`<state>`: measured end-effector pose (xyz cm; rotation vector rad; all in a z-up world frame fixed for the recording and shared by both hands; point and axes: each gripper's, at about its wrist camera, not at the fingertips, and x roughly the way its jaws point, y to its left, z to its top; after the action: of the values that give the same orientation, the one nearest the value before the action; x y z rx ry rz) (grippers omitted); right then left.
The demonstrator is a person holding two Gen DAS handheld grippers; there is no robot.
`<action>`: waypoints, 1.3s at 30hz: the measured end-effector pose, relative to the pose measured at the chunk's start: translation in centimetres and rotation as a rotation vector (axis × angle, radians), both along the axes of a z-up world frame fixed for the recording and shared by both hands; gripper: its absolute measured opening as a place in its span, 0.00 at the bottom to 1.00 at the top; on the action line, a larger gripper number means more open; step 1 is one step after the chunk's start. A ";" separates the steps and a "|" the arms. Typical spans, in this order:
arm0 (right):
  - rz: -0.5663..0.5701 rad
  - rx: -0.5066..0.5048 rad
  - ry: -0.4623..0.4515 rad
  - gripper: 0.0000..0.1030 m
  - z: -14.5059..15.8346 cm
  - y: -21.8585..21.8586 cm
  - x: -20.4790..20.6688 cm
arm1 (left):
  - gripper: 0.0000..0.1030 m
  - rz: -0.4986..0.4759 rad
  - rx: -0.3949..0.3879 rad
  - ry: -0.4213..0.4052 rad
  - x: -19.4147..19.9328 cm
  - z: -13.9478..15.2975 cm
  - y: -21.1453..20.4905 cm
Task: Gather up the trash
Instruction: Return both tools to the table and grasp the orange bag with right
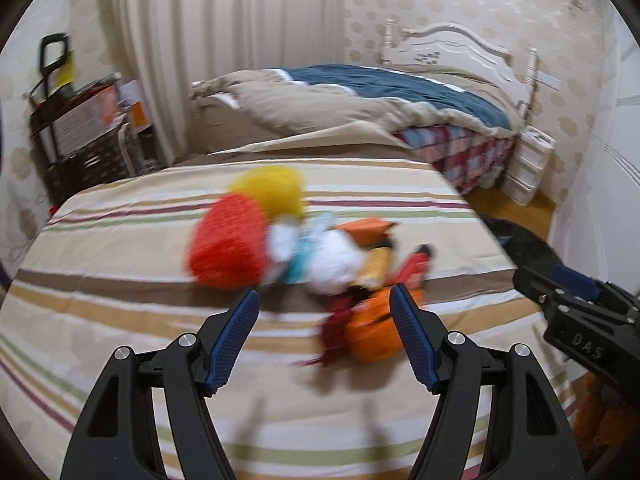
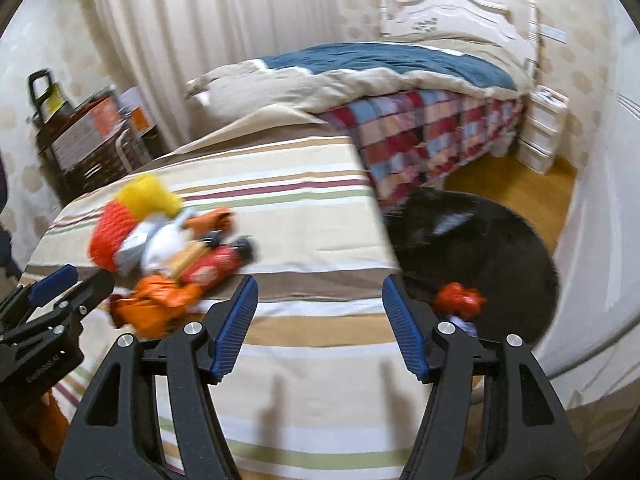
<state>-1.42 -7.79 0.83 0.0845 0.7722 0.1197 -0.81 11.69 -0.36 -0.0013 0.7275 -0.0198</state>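
Your left gripper is spread wide with nothing between the blue pads, hanging over the striped bedspread just short of the trash pile.

That pile sits about mid-width on the spread, closer to the near edge than the far one. It's blurry, but going left to right you've got a red mesh ball, a yellow one behind it, some white crumpled stuff, and orange wrappers nearest the fingers.

Your right gripper is also parted and empty, sitting over the spread's right edge.

Just past that edge is a black bag, with a red crumpled piece already lying in it, beside the right-hand finger.
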 end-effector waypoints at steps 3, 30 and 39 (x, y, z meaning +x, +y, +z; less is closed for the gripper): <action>0.047 -0.012 -0.003 0.62 0.3 2.6 0.2 | 0.67 0.055 0.012 -0.003 -0.6 -0.2 2.6; 0.069 -0.108 0.078 0.72 -2.2 5.3 -1.2 | 0.69 0.115 -0.049 0.052 -1.9 -2.8 7.1; 0.076 -0.080 0.042 0.72 -1.1 6.0 -1.7 | 0.69 0.138 -0.042 0.038 -2.4 -2.4 8.0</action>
<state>-3.07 -1.74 -0.22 -0.0180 0.8214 0.1598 -3.24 19.65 -2.81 -0.0923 0.7630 0.0971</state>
